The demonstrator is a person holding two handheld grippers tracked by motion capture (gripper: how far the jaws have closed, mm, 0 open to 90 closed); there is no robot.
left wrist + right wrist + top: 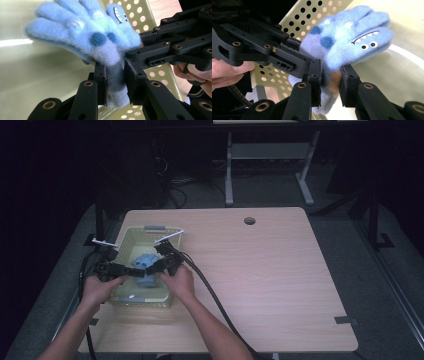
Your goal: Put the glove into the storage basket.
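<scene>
A fuzzy blue glove with darker blue spots and a small monster face hangs inside a pale yellow perforated basket. Both grippers grip it at the cuff end. In the left gripper view, my left gripper is shut on the glove, and the right gripper reaches in from the right. In the right gripper view, my right gripper pinches the glove beside the left gripper. From above, the left gripper and the right gripper meet over the basket.
The basket stands at the left of a light wooden table, close to its front-left edge. A round cable hole lies near the far edge. Cables trail from the grippers across the table. A white desk frame stands behind.
</scene>
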